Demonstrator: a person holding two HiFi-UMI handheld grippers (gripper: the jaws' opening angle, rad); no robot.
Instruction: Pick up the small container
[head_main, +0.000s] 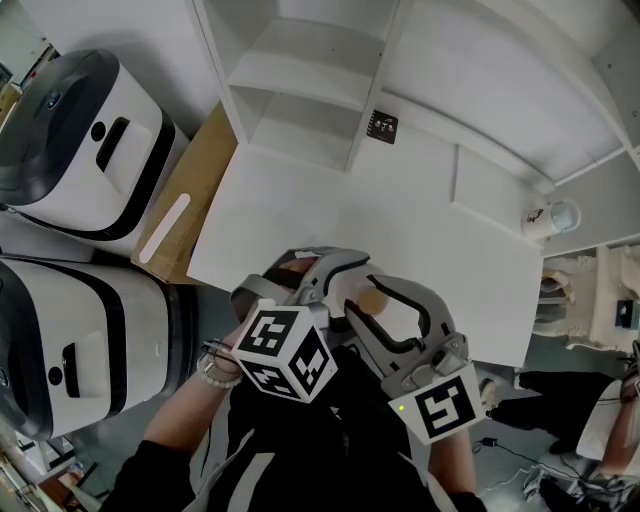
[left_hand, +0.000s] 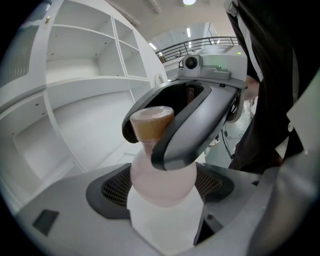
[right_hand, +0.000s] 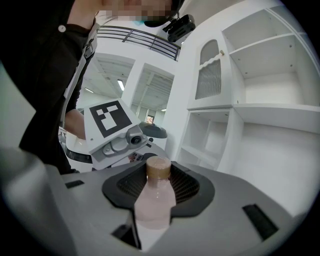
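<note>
The small container is a pale pink bottle (head_main: 372, 298) with a brown cap. It is upright over the front edge of the white table (head_main: 400, 220). In the left gripper view the bottle's round body (left_hand: 162, 175) fills the gap between my left gripper's (left_hand: 162, 190) ribbed pads, which press on it. My right gripper (left_hand: 150, 131) comes in from the opposite side, with one jaw on each side of the cap. In the right gripper view the bottle (right_hand: 154, 200) stands between that gripper's (right_hand: 155, 187) pads and fills the gap. Both grippers (head_main: 345, 285) (head_main: 378, 305) meet at the bottle.
A white shelf unit (head_main: 320, 80) stands at the back of the table, with a small black tag (head_main: 382, 126) at its foot. A paper cup (head_main: 548, 218) sits at the right edge. Two white and black machines (head_main: 80, 140) (head_main: 70, 350) and a wooden board (head_main: 190, 200) are on the left.
</note>
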